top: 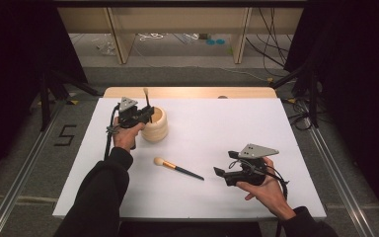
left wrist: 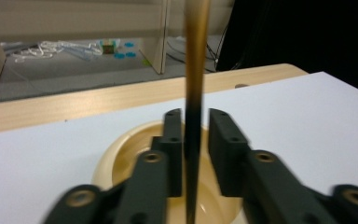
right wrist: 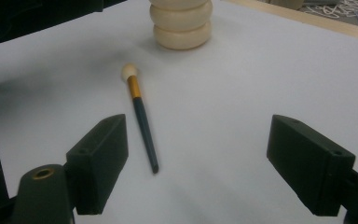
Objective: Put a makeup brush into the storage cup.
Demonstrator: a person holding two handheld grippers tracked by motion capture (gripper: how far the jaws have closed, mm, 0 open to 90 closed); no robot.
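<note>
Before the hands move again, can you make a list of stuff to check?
1. Upright brush stands over the cup mouth: ok.
2. Left gripper let go of that brush: cannot tell; the right pad stands off it, the left pad seems to touch.
3. Cup upright on the white table: ok.
4. Second brush lies flat with room around it: ok.
5. Right gripper wide open and holding nothing: ok.
6. Right gripper lined up over the second brush: not ok; the brush lies beside its left pad.

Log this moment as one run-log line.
left gripper: jaws around upright brush, over cream holder | right gripper: open, empty | second brush: flat on table
</note>
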